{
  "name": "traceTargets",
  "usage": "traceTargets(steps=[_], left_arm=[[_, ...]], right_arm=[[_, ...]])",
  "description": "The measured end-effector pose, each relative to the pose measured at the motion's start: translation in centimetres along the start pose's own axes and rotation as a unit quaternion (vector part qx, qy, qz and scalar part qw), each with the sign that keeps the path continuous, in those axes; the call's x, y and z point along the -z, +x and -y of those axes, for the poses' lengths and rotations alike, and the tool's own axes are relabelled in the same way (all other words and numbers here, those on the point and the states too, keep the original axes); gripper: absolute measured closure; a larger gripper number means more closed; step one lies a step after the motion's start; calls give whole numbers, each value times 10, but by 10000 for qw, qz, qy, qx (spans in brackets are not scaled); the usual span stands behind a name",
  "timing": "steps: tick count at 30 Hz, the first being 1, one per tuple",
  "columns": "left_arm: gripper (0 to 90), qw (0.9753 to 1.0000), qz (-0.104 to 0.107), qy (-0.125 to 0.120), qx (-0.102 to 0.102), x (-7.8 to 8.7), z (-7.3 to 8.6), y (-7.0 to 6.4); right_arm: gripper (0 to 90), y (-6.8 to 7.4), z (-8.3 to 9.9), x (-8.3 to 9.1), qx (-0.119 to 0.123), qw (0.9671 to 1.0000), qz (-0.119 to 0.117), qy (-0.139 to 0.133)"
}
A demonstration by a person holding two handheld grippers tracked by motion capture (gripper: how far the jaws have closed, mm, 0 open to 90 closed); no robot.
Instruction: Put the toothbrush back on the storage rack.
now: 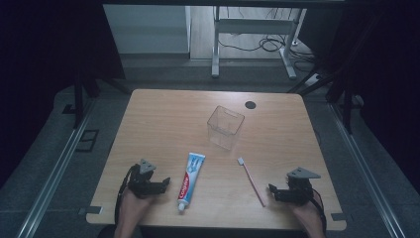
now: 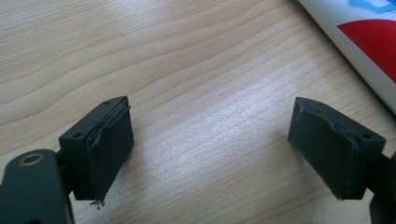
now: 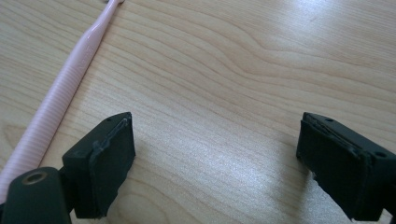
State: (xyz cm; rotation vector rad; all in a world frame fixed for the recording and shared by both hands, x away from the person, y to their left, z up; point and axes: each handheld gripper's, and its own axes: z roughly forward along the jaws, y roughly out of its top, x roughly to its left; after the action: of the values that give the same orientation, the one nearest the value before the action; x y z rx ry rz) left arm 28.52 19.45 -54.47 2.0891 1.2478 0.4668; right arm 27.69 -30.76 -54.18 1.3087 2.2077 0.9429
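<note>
High view: a wooden tabletop [image 1: 163, 114] holds a toothpaste tube [image 1: 190, 181] at 6 o'clock, a pink toothbrush [image 1: 252, 181] at 5 o'clock, and a clear cup [image 1: 225, 127] near centre. Left gripper [image 1: 163, 182] and right gripper [image 1: 273, 191] rest beside them, jaws wide apart, holding nothing.

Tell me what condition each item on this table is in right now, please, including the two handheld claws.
Toothpaste tube: lying flat, cap on, untouched.
Pink toothbrush: lying flat, untouched.
Clear plastic cup: upright, empty.
Left gripper: open, nothing between its jaws, low over the table.
Right gripper: open, nothing between its jaws, beside the toothbrush.
</note>
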Motion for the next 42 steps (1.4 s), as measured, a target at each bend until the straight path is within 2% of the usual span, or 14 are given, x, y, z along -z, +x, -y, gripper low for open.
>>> traceTargets(steps=[11,22,28,29,33,42], left_arm=[[137,10000,-63,1,67,-1,-1,-1],[136,10000,-65,0,70,-1,-1,-1],[136,10000,-66,0,71,-1,-1,-1],[137,10000,-66,1,70,-1,-1,-1],[137,10000,-64,-1,72,-1,-1,-1],[137,10000,-64,0,73,-1,-1,-1]], right_arm=[[112,1,2,2,4,10000,-12,1],[156,0,2,3,-58,10000,49,-44],[269,-2,2,6,-90,9999,60,-58],[321,-2,2,8,-119,9999,-5,-39],[381,0,1,10,-151,9998,-116,-21],[567,10,-5,19,54,9994,-325,-44]])
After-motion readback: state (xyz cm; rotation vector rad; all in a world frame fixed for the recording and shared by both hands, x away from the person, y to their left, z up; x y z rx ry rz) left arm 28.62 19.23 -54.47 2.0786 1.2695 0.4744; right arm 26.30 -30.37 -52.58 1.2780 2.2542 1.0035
